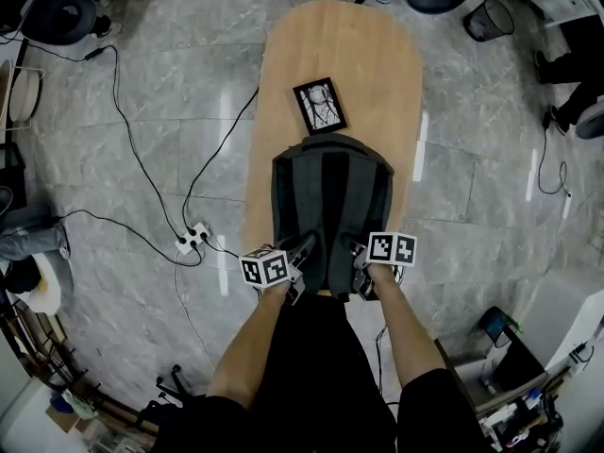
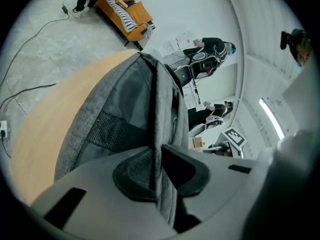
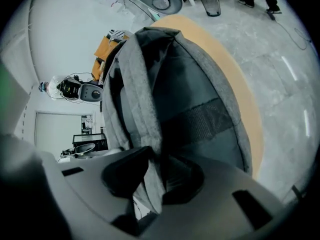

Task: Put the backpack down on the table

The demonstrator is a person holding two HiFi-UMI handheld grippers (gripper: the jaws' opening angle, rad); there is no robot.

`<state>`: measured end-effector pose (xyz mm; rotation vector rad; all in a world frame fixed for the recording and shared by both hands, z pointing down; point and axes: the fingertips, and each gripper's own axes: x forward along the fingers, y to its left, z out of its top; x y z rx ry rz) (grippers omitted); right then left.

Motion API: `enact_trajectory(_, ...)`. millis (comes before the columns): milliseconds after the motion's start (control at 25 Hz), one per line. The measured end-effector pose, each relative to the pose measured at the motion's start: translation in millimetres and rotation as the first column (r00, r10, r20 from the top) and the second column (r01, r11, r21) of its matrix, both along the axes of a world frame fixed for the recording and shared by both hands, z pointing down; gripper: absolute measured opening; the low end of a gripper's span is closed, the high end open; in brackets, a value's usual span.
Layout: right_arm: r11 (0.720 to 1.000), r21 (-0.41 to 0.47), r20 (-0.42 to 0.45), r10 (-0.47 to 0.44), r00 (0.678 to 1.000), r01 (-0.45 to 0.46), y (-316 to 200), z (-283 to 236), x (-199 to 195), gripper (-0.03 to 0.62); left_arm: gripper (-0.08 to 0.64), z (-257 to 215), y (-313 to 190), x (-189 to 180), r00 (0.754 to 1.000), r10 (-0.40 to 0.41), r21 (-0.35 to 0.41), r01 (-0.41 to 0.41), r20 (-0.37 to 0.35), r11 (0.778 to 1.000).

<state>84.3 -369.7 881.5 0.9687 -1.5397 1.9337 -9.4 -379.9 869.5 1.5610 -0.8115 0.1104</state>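
A dark grey backpack (image 1: pixel 330 201) lies lengthwise on the near half of the oval wooden table (image 1: pixel 349 55), its near end at the table's front edge. My left gripper (image 1: pixel 300 253) grips the pack's near left side, and in the left gripper view its jaws pinch a fold of grey fabric (image 2: pixel 159 176). My right gripper (image 1: pixel 361 258) holds the near right side. In the right gripper view grey fabric (image 3: pixel 152 179) sits squeezed between the pads, with the pack's body (image 3: pixel 195 99) rising ahead over the table (image 3: pixel 240 84).
A black-and-white marker card (image 1: pixel 320 106) lies on the table just beyond the backpack. On the floor to the left are a power strip (image 1: pixel 192 239) and long cables. A wire bin (image 1: pixel 488 17) and chair bases stand around the far end.
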Motion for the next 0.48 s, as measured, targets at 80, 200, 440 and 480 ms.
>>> enact_trajectory(80,1.0,0.007,-0.007,-0.008,1.0,0.008,3,0,0,0.086,0.046,2,3,0,1.0,0.002,-0.012,-0.002,0.001,1.0)
enact_trajectory(200,0.993,0.107,-0.108,-0.04,0.993,0.052,1,-5,6,0.108,0.048,1,-1,-1,0.999,0.02,0.003,-0.021,0.025,1.0)
enact_trajectory(440,0.963,0.148,-0.298,-0.173,0.939,0.224,20,-8,21,0.178,0.196,4,-4,-21,0.916,0.172,0.047,-0.202,0.363,0.978)
enact_trajectory(480,0.963,0.151,-0.313,-0.166,0.935,0.222,24,-9,25,0.179,0.196,4,-2,-26,0.897,0.179,0.053,-0.219,0.404,0.974)
